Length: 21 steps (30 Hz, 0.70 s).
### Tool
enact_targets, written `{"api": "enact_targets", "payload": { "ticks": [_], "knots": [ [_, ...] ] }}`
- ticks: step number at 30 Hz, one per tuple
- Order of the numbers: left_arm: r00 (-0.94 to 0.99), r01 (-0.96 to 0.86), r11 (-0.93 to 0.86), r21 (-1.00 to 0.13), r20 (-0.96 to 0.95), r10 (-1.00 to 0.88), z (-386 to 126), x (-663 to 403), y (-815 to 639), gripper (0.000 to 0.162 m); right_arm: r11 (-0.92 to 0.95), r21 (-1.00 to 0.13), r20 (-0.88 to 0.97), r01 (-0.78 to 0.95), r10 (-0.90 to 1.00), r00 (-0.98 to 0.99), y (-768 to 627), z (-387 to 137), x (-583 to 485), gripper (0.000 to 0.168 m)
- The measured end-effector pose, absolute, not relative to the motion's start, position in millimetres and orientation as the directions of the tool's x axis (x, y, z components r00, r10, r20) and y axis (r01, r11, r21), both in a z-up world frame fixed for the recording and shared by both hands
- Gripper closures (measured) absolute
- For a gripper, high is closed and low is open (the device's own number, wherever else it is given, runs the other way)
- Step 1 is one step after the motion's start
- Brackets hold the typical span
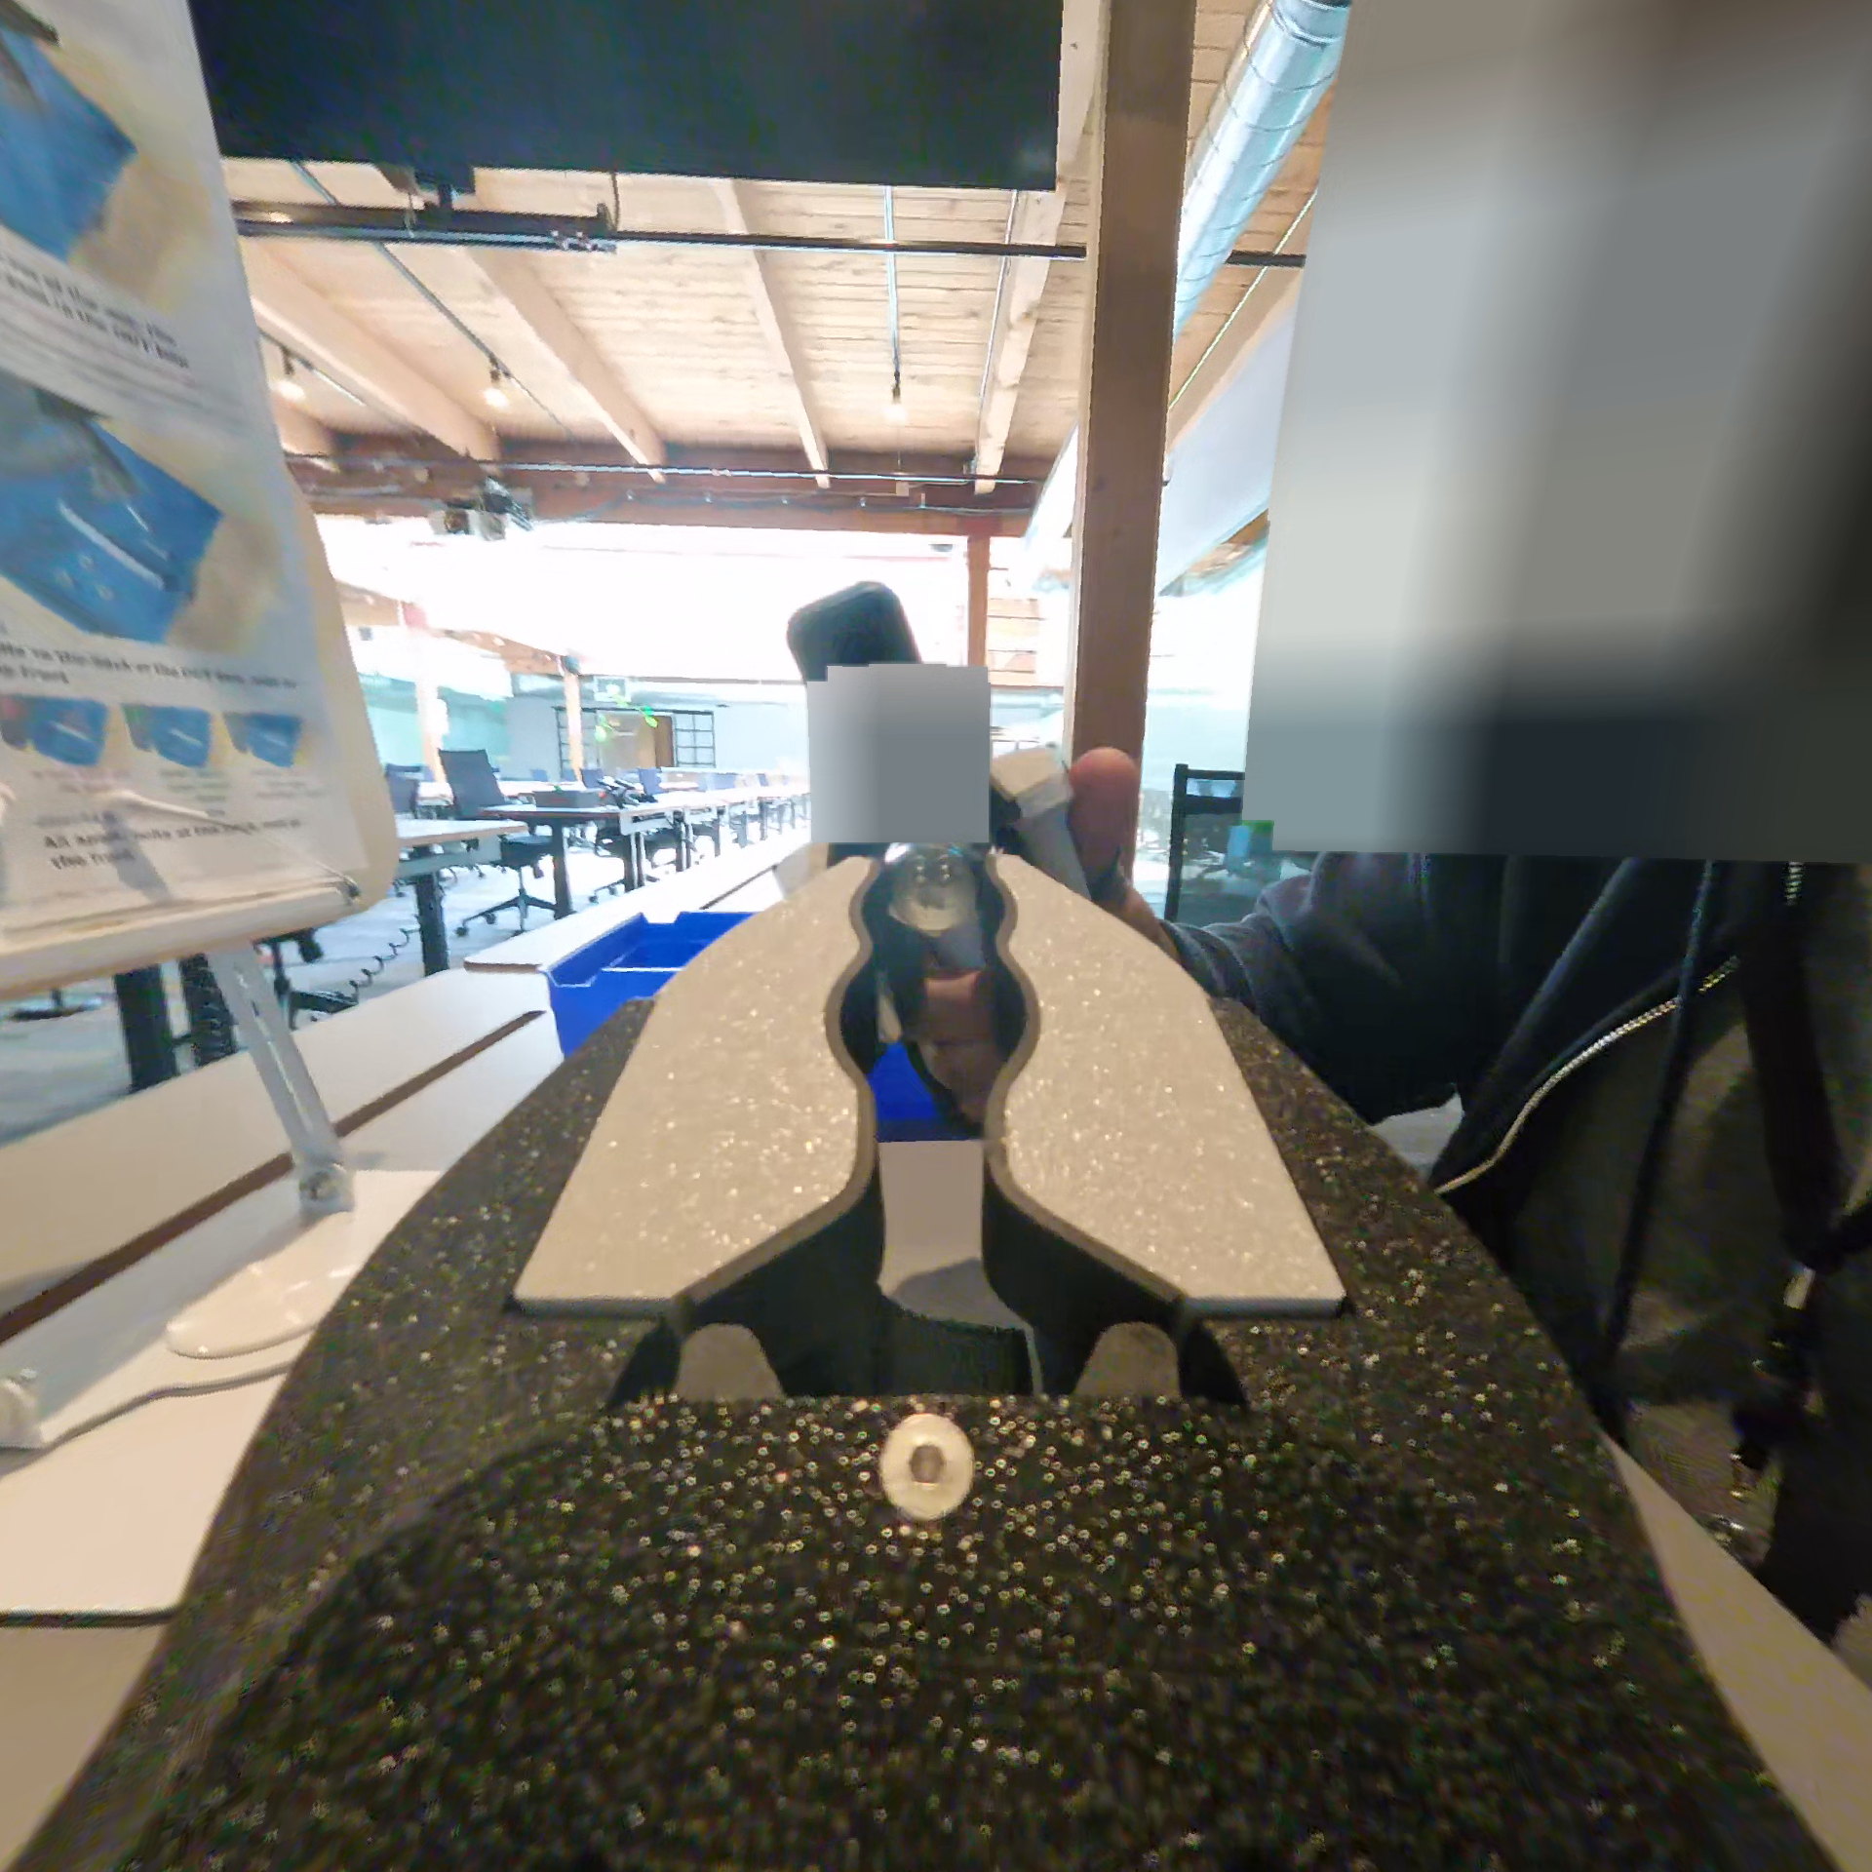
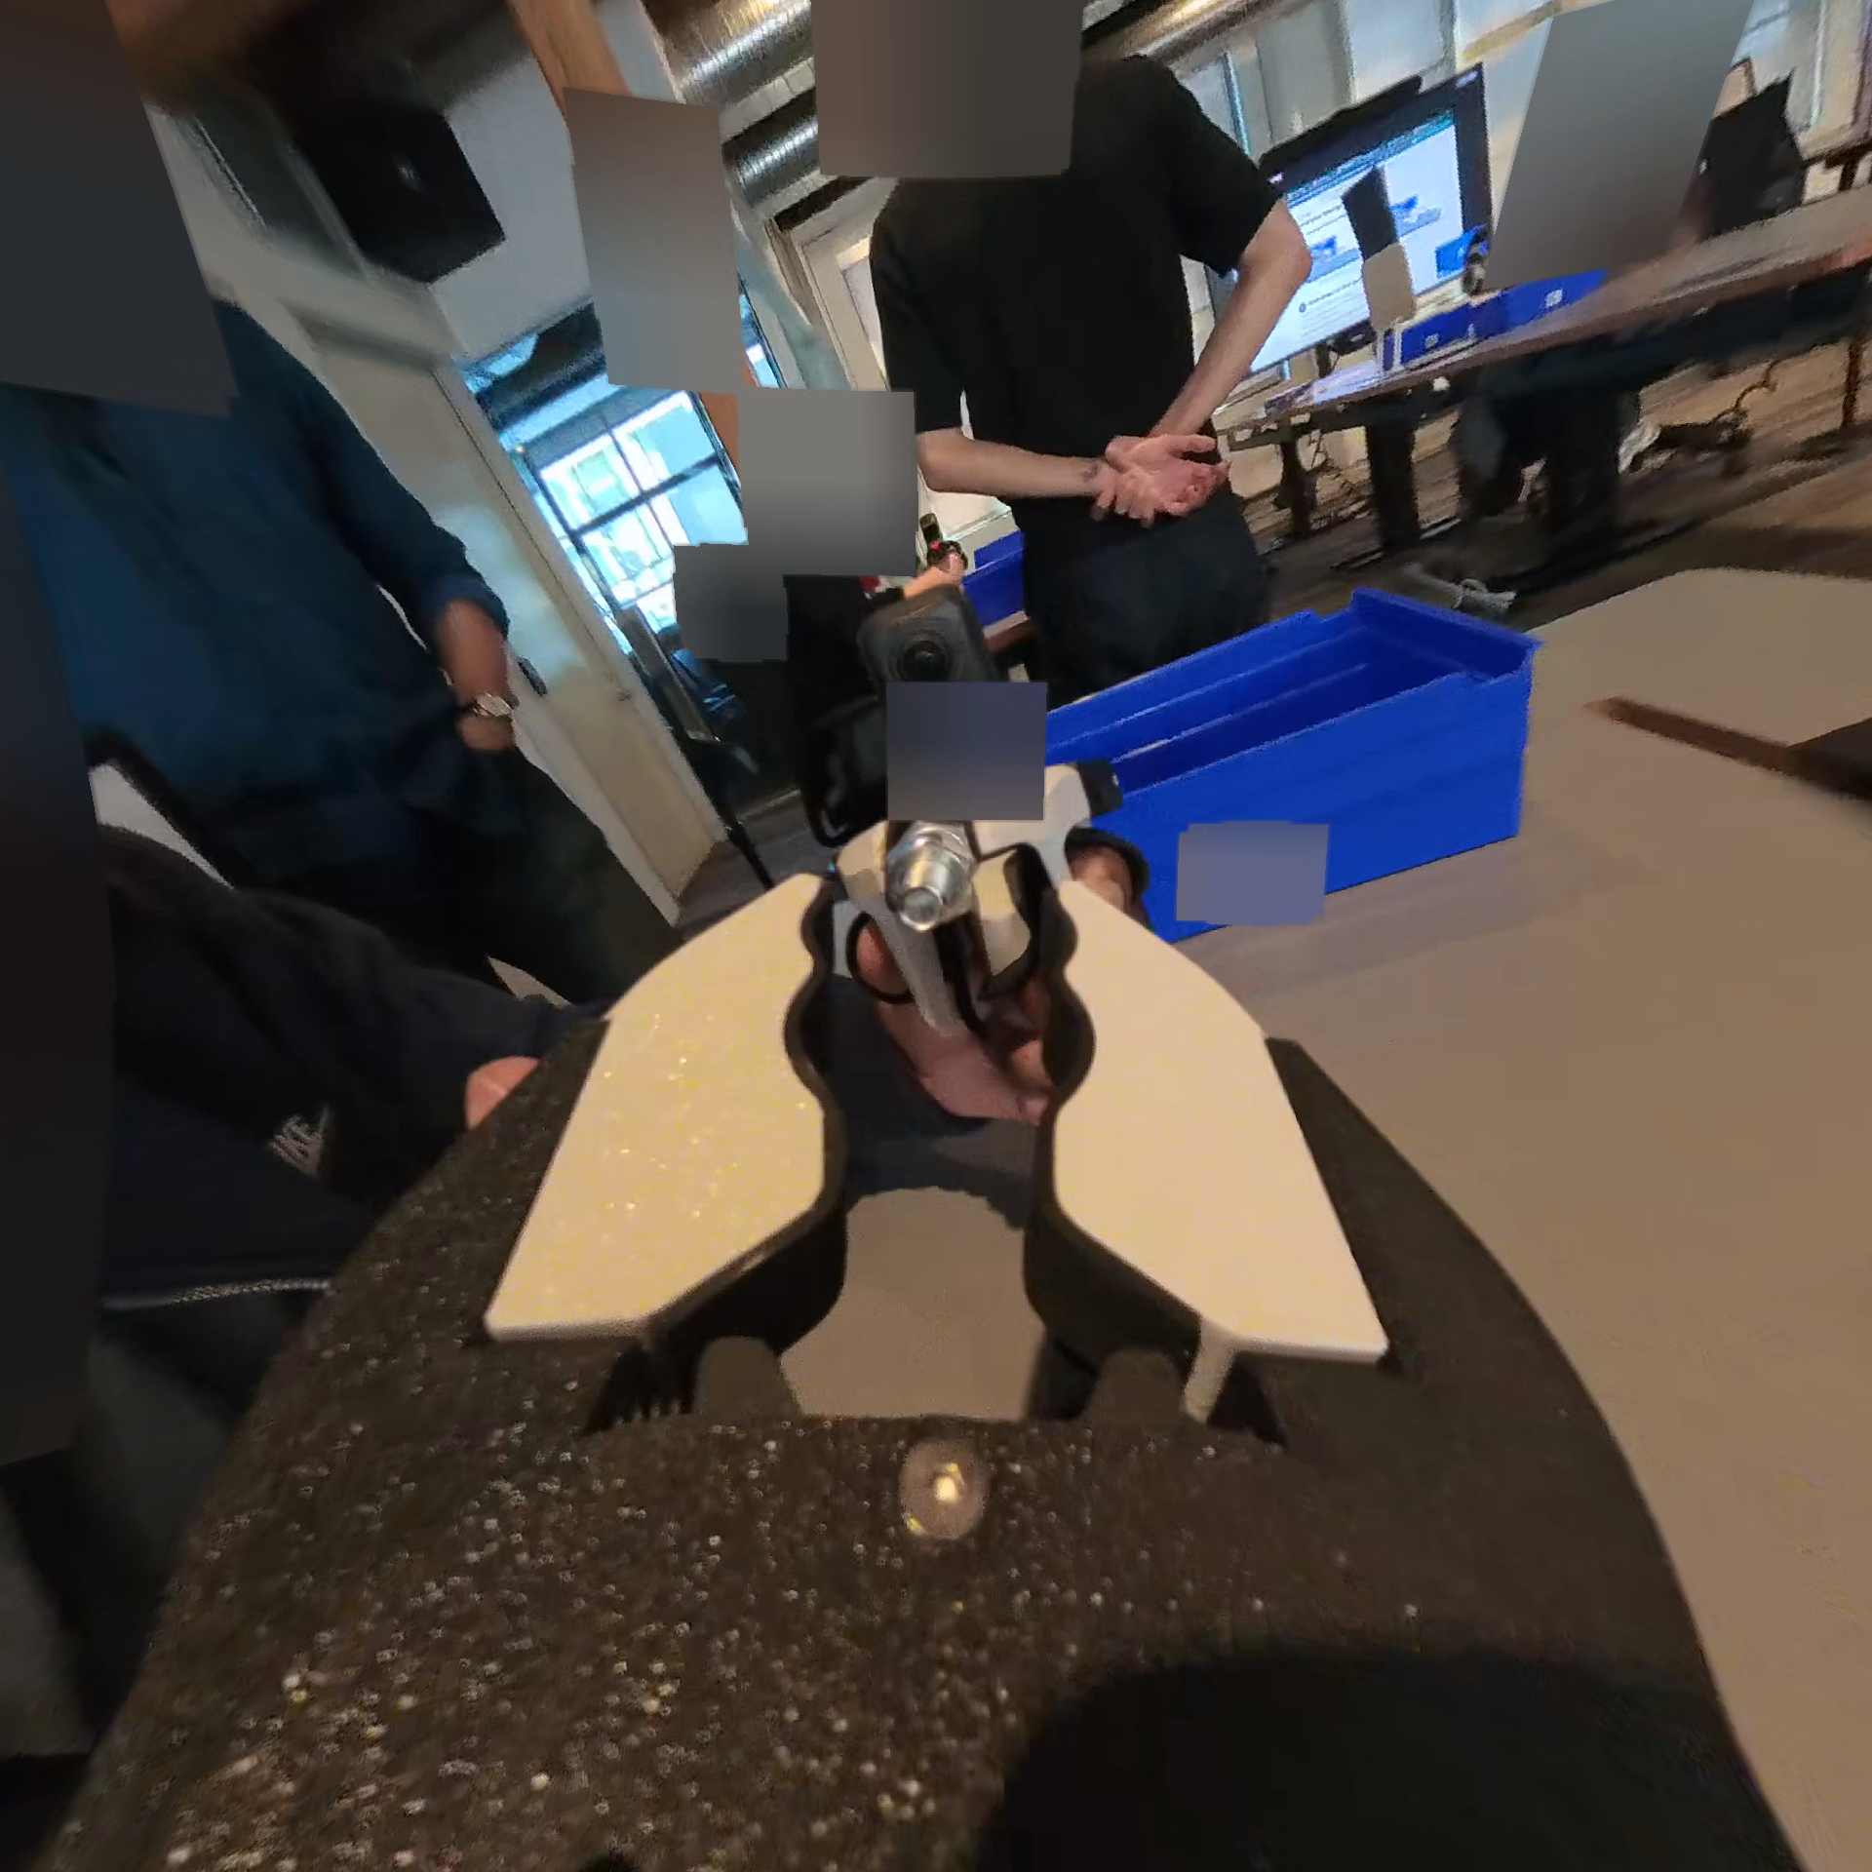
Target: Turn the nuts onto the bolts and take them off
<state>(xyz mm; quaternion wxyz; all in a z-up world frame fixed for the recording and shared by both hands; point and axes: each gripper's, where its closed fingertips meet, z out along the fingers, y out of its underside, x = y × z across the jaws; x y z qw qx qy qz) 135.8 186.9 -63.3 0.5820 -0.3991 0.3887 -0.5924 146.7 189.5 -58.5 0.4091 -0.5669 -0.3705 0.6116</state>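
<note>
- The left gripper is raised above the bench, its fingers closed on the head end of a silver bolt.
- Seen from the right wrist view, the bolt points its threaded tip toward that camera, long axis roughly level, running from one gripper to the other.
- A nut sits on the thread, back from the tip.
- The right gripper meets the bolt's free end; whether its fingers press on it I cannot tell.
- A blue bin rests on the bench behind.
</note>
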Motion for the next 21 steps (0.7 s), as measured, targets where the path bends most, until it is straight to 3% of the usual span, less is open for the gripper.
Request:
{"api": "enact_targets", "payload": {
  "ticks": [12,15,21],
  "knots": [
    [0.086,0.258,0.159,-0.953,-0.142,-0.986,-70.7,146.1,181.0,0.146,-0.7,-0.712,-0.691,-0.062,0.713,-0.119,183.1,-66.5,140.9,0.135],
    [0.09,0.221,0.182,-0.958,-0.166,-0.982,-74.9,150.2,180.0,0.146,-0.689,-0.724,-0.684,-0.04,0.724,-0.092,182.8,-70.7,140.9,0.149],
    [0.054,0.262,0.095,-0.96,-0.084,-0.995,-73.8,150.5,181.9,0.145,-0.496,-0.868,-0.496,-0.01,0.868,0.001,184.5,-69.3,141.1,0.149]
  ]
}}
